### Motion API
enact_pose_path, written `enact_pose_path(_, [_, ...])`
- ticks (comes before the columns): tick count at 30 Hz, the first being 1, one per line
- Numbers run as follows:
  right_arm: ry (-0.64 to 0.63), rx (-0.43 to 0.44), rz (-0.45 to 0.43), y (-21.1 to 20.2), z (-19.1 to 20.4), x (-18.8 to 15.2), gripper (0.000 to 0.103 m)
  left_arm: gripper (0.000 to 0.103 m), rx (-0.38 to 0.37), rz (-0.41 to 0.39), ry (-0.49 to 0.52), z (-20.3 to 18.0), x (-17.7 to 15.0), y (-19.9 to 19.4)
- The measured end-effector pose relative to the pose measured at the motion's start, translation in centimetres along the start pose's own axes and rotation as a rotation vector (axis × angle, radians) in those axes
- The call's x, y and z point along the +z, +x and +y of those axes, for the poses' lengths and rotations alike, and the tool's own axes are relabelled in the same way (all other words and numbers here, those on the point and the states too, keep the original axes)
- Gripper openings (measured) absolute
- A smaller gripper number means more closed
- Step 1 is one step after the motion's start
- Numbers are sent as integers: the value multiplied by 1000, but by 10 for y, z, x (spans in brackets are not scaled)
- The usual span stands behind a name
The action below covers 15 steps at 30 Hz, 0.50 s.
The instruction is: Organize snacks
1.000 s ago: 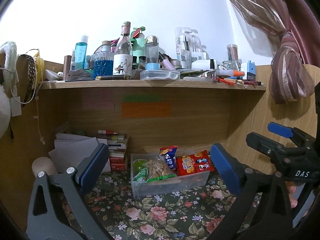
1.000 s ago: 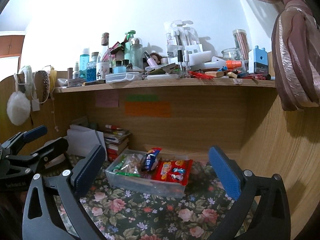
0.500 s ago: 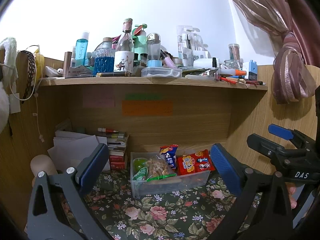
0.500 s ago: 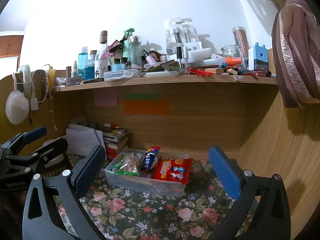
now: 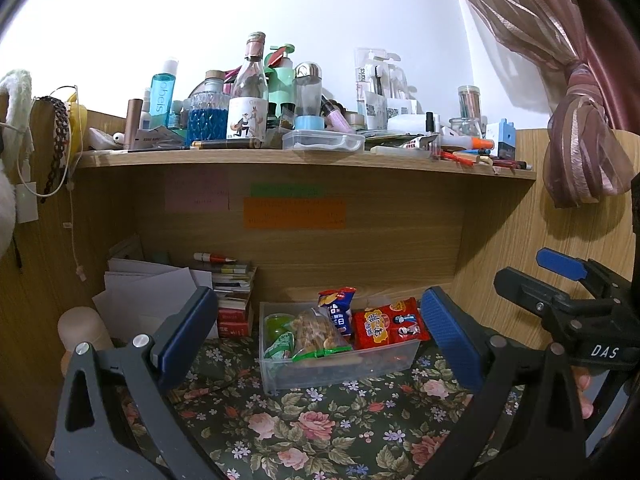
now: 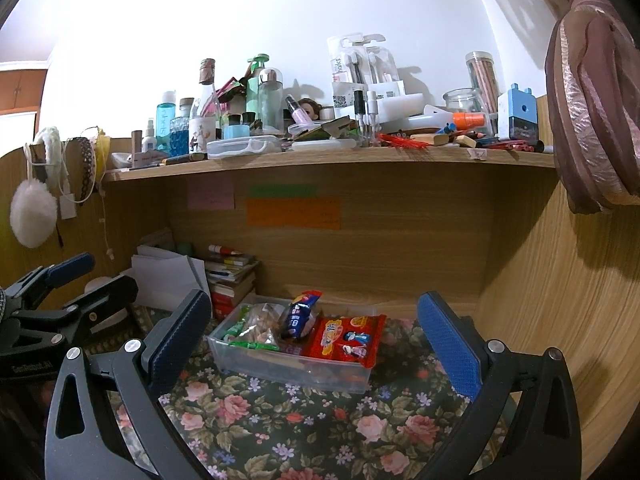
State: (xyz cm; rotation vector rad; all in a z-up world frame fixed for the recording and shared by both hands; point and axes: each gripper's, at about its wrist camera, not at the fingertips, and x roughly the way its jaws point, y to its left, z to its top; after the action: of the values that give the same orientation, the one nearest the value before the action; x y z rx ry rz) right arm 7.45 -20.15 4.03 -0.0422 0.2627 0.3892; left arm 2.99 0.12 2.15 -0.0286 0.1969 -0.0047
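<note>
Left wrist view: I see both my left gripper [image 5: 318,334] and right gripper [image 6: 314,332] spread wide, empty, facing the clear snack bin [image 5: 340,364].

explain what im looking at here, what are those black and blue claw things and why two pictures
Those claws are hand-held tongs: a person grips one in each hand, and a camera on each looks forward between its two blue pads. One picture is from the left tongs, the other from the right tongs; each also glimpses the other at its edge. Both are wide open and hold nothing. Ahead, on a floral cloth, a clear plastic bin holds snacks, among them a red packet and a blue packet. The shelf above is crowded with bottles.
</note>
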Motion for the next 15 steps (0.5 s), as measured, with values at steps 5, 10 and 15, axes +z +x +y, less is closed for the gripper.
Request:
enact_pose_path(5, [-2, 1, -1, 1, 0, 0, 103, 103, -3, 4, 1, 0, -1, 2])
enact_pose_path(10, [-2, 1, -2, 0, 0, 0, 103, 103, -3, 3, 0, 0, -1, 2])
enact_pose_path(15, [-3, 0, -1, 1, 0, 0, 103, 103, -6, 4, -1, 1, -1, 3])
